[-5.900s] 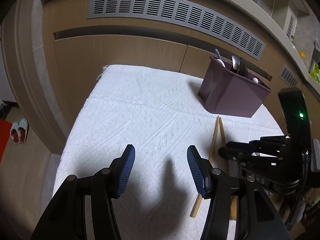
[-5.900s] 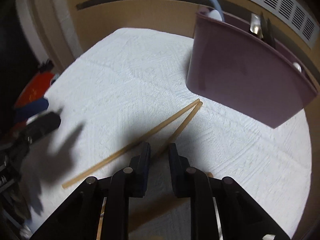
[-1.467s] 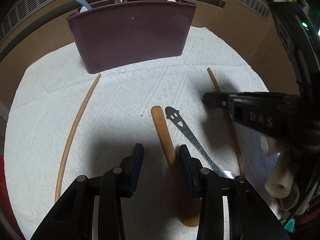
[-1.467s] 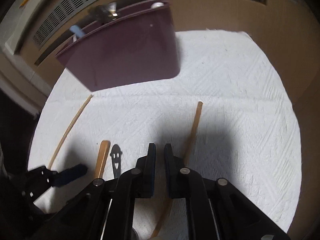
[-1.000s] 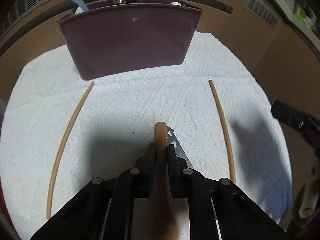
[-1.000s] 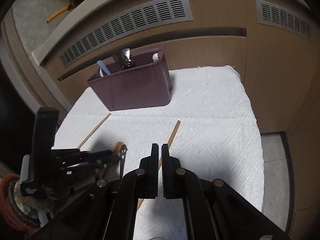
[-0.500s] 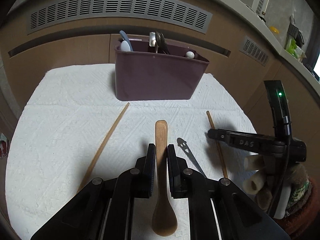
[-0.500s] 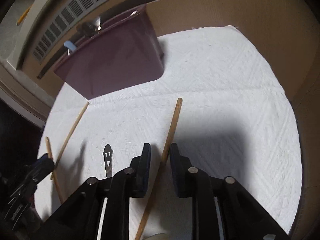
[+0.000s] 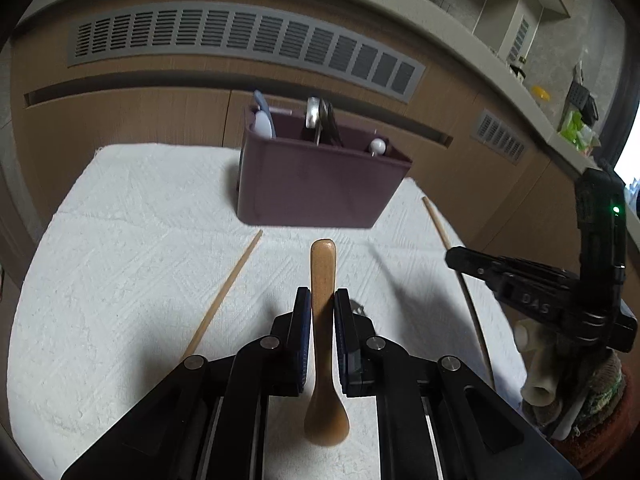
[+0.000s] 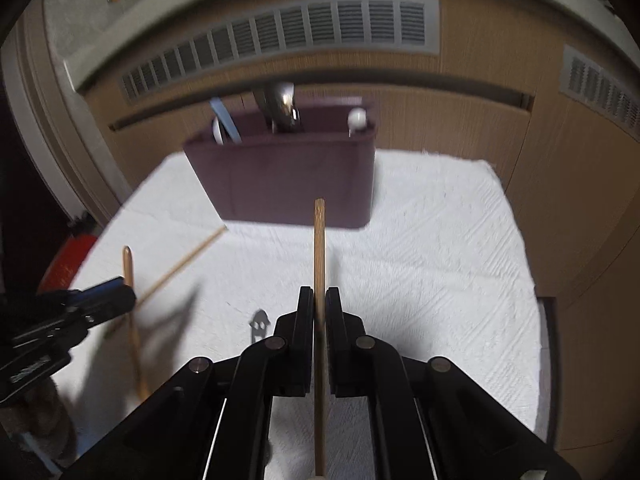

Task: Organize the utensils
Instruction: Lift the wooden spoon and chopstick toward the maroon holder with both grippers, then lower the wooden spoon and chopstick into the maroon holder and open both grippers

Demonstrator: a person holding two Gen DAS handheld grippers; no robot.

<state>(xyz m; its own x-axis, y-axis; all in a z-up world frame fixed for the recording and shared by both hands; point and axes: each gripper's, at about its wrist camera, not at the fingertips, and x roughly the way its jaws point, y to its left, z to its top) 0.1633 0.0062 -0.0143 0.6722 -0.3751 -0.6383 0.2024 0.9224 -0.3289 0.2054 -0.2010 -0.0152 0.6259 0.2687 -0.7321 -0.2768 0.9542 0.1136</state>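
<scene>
- We find the left gripper [image 9: 321, 308] clamped on a tan wooden spoon [image 9: 323, 336], lifted above the white textured cloth [image 9: 132, 264].
- The right gripper's [image 10: 316, 308] jaws are closing, nipping a thin wooden chopstick [image 10: 319, 248].
- A maroon plastic utensil caddy [image 9: 316, 188] stands beyond both.

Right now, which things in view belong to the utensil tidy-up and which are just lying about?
In the job:
wooden spoon in left gripper
chopstick in right gripper
other chopstick on the cloth
metal utensil
purple holder

Lying about:
vent grille
yellow object on counter
</scene>
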